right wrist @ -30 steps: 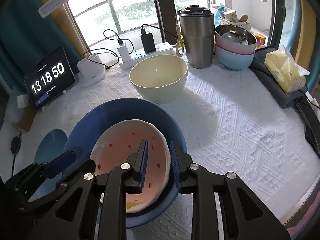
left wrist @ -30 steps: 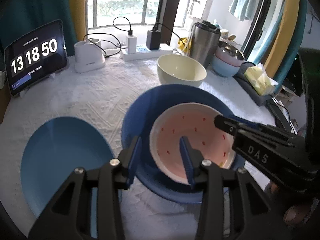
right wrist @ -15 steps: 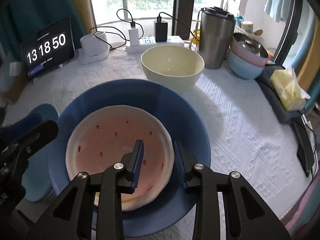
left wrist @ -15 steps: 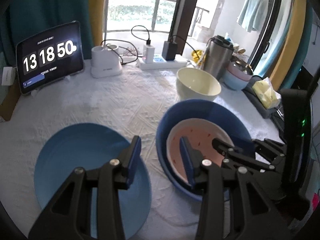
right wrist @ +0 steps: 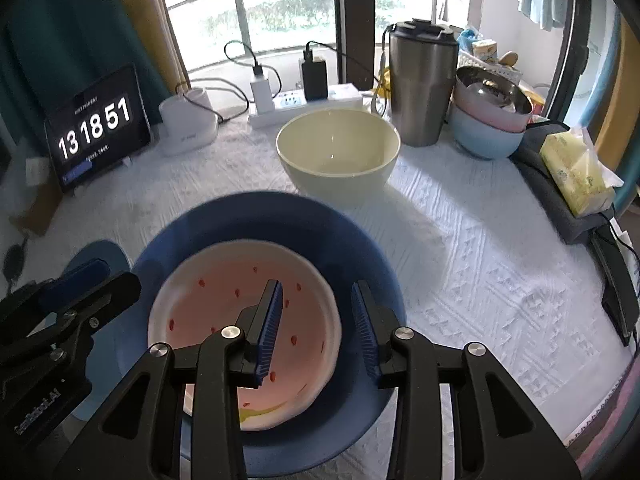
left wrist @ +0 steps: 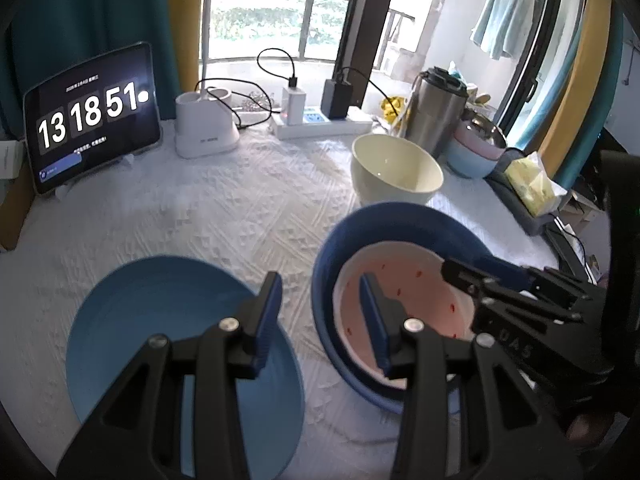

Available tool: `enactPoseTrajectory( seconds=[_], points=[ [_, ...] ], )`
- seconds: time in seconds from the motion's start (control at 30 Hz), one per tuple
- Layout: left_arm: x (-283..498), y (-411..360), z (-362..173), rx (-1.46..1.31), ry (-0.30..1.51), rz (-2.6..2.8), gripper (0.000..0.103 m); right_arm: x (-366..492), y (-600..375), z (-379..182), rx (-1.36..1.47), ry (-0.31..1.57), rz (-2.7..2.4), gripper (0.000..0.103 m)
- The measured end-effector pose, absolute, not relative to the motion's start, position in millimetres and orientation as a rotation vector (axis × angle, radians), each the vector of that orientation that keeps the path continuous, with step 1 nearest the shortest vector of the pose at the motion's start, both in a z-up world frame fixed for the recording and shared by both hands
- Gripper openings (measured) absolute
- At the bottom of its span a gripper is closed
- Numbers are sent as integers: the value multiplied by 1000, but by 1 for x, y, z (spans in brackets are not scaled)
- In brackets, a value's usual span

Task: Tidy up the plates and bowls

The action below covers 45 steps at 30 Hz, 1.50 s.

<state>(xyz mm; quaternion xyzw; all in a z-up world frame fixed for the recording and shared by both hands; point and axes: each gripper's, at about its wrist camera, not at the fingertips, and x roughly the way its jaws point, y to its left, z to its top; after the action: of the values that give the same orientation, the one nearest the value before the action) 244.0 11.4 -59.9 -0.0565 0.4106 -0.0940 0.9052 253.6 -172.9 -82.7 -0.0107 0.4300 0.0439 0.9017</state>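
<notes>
Above the desk (right wrist: pixel 460 240), both tongs, left (left wrist: pixel 320 316) and right (right wrist: pixel 316 320), gaped empty over the pink plate (right wrist: pixel 224 292) nested in a blue bowl (right wrist: pixel 280 220).

Both the left gripper (left wrist: pixel 320 312) and right gripper (right wrist: pixel 316 320) hang side by side, jaws parted.

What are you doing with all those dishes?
Someone is tidying dishes with two hand-held tools. A pink dotted plate sits inside a dark blue bowl. The right tool is open above them, holding nothing. The left tool is open too, between that bowl and a light blue plate. A cream bowl waits behind.
</notes>
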Motion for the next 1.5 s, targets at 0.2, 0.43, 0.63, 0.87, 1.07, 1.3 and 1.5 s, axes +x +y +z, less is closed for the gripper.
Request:
enactPoseTrajectory(
  seconds=[0.2, 0.43, 0.63, 0.87, 1.07, 1.3, 1.5],
  points=[
    [248, 10, -58, -115, 849, -192, 42, 255, -180, -73, 10, 872, 103, 38],
    [255, 6, -51, -113, 844, -182, 42, 259, -193, -65, 38, 856, 108, 38],
    [262, 3, -46, -111, 841, -179, 42, 264, -200, -61, 51, 849, 111, 38],
    [272, -5, -41, -104, 837, -181, 42, 272, -206, -53, 61, 838, 124, 38],
    [283, -14, -35, -84, 831, -186, 42, 282, -215, -48, 76, 831, 133, 38],
    [299, -28, -29, -67, 825, -197, 42, 298, -224, -45, 92, 828, 145, 38],
    [315, -39, -29, -58, 834, -208, 42, 311, -232, -44, 103, 828, 152, 38]
  ],
)
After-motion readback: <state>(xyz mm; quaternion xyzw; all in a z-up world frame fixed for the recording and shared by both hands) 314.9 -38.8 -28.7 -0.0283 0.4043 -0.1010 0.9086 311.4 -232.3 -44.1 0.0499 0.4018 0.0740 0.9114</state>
